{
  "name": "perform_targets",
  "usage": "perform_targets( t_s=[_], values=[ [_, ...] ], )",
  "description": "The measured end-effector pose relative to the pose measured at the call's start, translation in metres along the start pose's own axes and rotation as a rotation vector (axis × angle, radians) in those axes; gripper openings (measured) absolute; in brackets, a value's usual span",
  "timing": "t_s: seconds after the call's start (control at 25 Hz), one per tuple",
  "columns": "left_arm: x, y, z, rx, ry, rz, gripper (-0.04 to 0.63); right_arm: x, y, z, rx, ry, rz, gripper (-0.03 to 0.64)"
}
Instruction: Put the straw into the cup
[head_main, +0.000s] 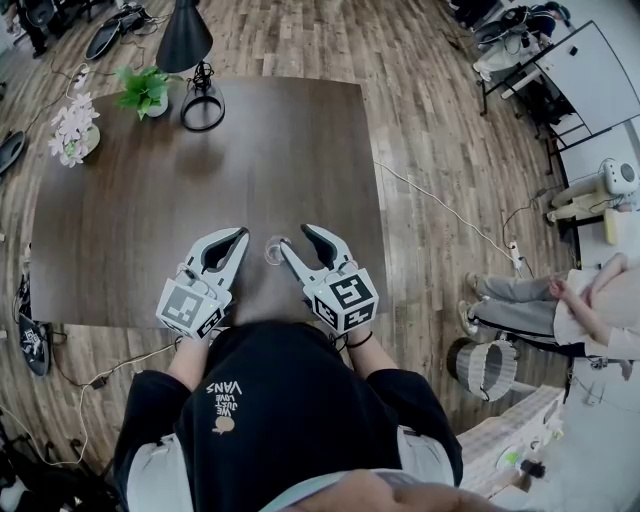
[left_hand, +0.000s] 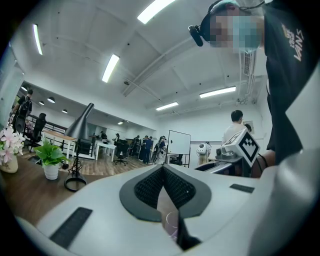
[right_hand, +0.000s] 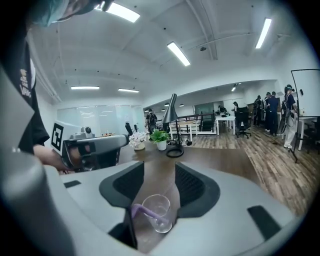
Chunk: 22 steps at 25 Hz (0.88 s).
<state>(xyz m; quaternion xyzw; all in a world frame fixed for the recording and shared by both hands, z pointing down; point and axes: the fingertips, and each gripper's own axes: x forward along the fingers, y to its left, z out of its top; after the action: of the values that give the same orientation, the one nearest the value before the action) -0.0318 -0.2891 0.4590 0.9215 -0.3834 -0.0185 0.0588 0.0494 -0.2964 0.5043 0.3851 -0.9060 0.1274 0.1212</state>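
The left tool (head_main: 240, 236) and the right tool (head_main: 303, 243) sit side by side, close in front of the torso, with their tips angled toward each other. The left tool's jaws are pressed together and the right tool's jaws stand apart.

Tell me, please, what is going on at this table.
A person holds a gripper in each hand at the near edge of the table. The clear cup stands between them, the purple straw already leaning inside it. The tongs of the right gripper are apart and empty; those of the left gripper are together.
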Motion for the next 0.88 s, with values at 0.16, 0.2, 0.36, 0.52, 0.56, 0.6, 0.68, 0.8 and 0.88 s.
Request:
perform_targets(
  t_s=[0.16, 0.2, 0.36, 0.52, 0.56, 0.6, 0.68, 0.8, 0.88],
  values=[
    [0.001, -0.001, 0.001, -0.001, 0.003, 0.0, 0.011, -0.003, -0.002, 0.007, 0.005, -0.022, -0.004, 0.186],
    [0.002, -0.002, 0.001, 0.0, 0.003, 0.0, 0.011, -0.004, -0.002, 0.008, 0.007, -0.027, -0.003, 0.186],
    [0.002, -0.004, 0.003, 0.001, -0.002, 0.002, 0.011, -0.007, -0.001, 0.014, 0.015, -0.053, 0.005, 0.185],
    [0.001, -0.002, 0.006, 0.003, -0.006, 0.009, 0.011, -0.007, 0.001, 0.021, 0.001, -0.067, 0.012, 0.184],
    [0.001, -0.002, 0.007, 0.004, -0.008, 0.01, 0.011, -0.008, 0.001, 0.023, -0.007, -0.073, 0.013, 0.183],
    [0.001, -0.003, 0.007, 0.005, -0.009, 0.011, 0.011, -0.01, 0.002, 0.025, -0.016, -0.081, 0.01, 0.167],
    [0.0, -0.002, 0.008, 0.006, -0.012, 0.013, 0.011, -0.012, 0.001, 0.028, -0.028, -0.101, -0.003, 0.029],
    [0.0, 0.0, 0.008, 0.007, -0.015, 0.015, 0.011, -0.014, 0.0, 0.03, -0.032, -0.118, -0.006, 0.017],
    [0.0, 0.0, 0.008, 0.006, -0.015, 0.017, 0.011, -0.015, 0.0, 0.032, -0.033, -0.123, -0.005, 0.017]
  ],
)
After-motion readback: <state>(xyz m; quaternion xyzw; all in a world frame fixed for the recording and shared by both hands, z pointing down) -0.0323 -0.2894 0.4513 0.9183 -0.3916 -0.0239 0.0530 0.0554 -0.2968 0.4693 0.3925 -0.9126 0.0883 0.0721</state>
